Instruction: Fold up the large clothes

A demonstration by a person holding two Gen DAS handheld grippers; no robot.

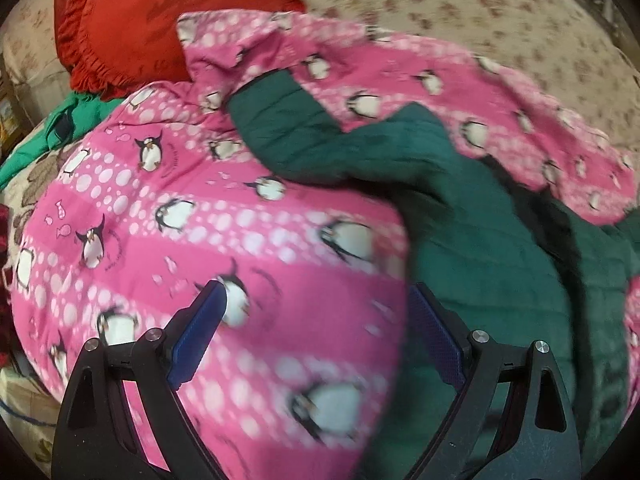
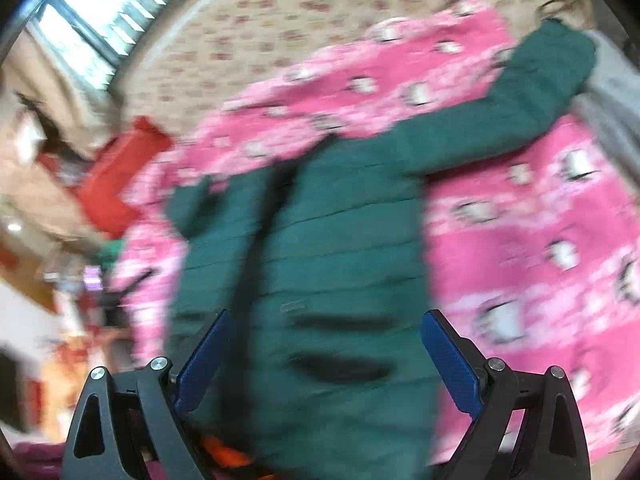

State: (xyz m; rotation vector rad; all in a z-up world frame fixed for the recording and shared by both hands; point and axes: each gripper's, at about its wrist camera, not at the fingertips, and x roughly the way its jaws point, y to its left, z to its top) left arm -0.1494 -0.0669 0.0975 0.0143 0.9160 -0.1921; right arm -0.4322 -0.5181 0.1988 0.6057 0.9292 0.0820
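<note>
A dark green quilted jacket (image 1: 460, 216) lies spread on a pink penguin-print blanket (image 1: 208, 220) on a bed. In the right wrist view the jacket (image 2: 328, 248) runs up the middle, one sleeve (image 2: 528, 92) stretched to the upper right, the blanket (image 2: 528, 240) under it. My left gripper (image 1: 316, 300) is open above the blanket's bulge, just left of the jacket's edge. My right gripper (image 2: 326, 320) is open over the jacket's lower body near its pockets. Both views are blurred.
A red frilled pillow (image 1: 132, 20) lies at the back left, a bright green cloth (image 1: 64, 120) beside it. A beige floral bedsheet (image 1: 480, 8) covers the bed beyond the blanket. A window (image 2: 100, 28) is at the upper left of the right wrist view.
</note>
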